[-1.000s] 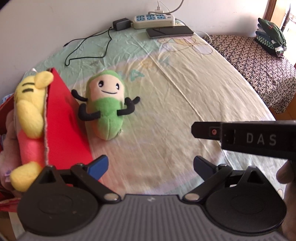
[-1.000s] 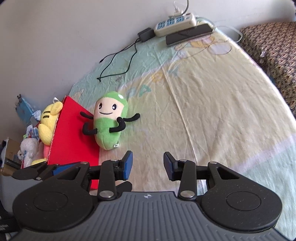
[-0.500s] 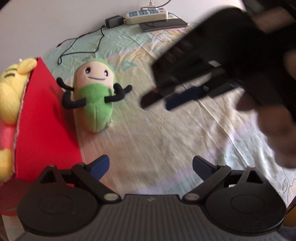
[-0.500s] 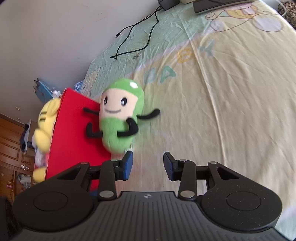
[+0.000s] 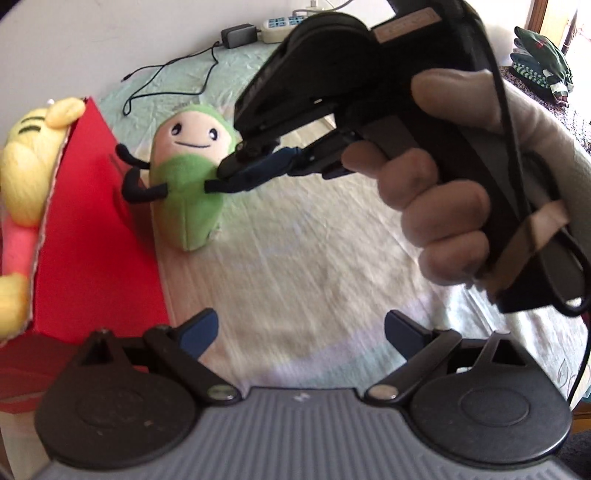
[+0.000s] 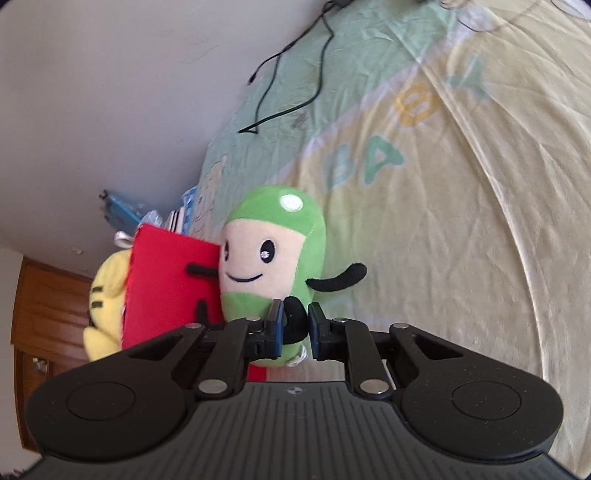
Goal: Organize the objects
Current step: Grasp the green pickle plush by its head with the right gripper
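Observation:
A green plush doll (image 5: 190, 192) with a peach face and black arms lies on the bed beside a red box (image 5: 92, 229). It also shows in the right wrist view (image 6: 273, 258). My right gripper (image 6: 295, 326) has its blue pads around the doll's black arm (image 6: 293, 321), closed on it; it also shows in the left wrist view (image 5: 229, 177). My left gripper (image 5: 301, 330) is open and empty, low over the sheet near the box. A yellow plush (image 5: 26, 177) sits in the red box (image 6: 166, 280).
The bed sheet (image 5: 314, 258) is pale yellow and green. A power strip (image 5: 280, 26), an adapter and a black cable (image 5: 166, 77) lie at the far end by the wall. A patterned cloth with dark clothing (image 5: 543, 62) is at the right.
My right gripper moved forward and down to the green doll and closed on its black arm. It now fills much of the left wrist view. My left gripper stayed open.

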The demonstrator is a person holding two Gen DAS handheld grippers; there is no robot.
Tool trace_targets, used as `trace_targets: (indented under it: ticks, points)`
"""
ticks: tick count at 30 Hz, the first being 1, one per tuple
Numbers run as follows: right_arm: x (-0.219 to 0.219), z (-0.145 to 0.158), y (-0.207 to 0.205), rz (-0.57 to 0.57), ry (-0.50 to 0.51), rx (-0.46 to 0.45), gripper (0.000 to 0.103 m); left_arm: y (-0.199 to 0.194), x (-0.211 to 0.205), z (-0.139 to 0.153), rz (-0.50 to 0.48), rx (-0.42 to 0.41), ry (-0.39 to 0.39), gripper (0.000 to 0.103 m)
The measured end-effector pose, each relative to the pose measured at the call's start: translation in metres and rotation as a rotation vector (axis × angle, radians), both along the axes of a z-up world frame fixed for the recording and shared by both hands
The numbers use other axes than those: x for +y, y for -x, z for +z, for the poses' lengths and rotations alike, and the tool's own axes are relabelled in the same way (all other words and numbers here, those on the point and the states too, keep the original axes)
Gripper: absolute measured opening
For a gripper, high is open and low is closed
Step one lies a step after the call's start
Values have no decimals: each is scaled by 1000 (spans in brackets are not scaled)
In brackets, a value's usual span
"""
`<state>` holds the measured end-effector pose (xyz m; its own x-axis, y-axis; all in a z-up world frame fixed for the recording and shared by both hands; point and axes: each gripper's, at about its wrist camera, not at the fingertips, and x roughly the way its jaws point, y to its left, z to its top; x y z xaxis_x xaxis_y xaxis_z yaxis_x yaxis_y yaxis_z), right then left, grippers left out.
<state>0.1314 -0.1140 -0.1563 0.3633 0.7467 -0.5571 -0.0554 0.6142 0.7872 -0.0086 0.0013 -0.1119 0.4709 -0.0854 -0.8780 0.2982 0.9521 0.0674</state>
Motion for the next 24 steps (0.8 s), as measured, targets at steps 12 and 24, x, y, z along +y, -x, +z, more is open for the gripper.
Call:
trace_targets:
  ticks: [12, 24]
  points:
    - [-43, 29, 54, 28, -12, -35, 9, 15, 7, 29, -44, -25, 102, 97]
    - [-66, 47, 117, 65, 15, -28, 35, 26, 29, 47, -69, -32, 242, 97]
